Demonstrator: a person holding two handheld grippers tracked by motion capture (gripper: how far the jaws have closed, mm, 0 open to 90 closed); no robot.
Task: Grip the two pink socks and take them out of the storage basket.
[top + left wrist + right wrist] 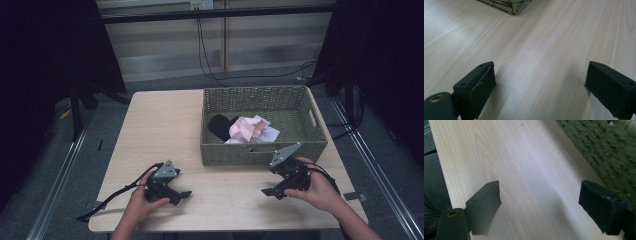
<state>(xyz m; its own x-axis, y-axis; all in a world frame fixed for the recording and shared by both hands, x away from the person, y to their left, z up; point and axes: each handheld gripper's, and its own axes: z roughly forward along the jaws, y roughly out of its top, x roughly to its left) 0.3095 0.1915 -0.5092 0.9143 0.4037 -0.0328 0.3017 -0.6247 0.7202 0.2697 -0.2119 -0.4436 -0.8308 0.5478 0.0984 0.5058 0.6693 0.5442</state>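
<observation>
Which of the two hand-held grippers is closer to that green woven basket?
The right gripper. It sits just before the basket's front wall near its right end, while the left gripper rests farther off, toward the table's near-left side.

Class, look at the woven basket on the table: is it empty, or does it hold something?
Not empty. The woven basket holds a crumpled pink cloth, a black item beside it and something white under the pink cloth.

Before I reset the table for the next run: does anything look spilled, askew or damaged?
Nothing stands out. The wicker basket sits square on the table, with a black item and crumpled pink and white items loose inside it. Both the left gripper and right gripper are open and hold nothing.
</observation>
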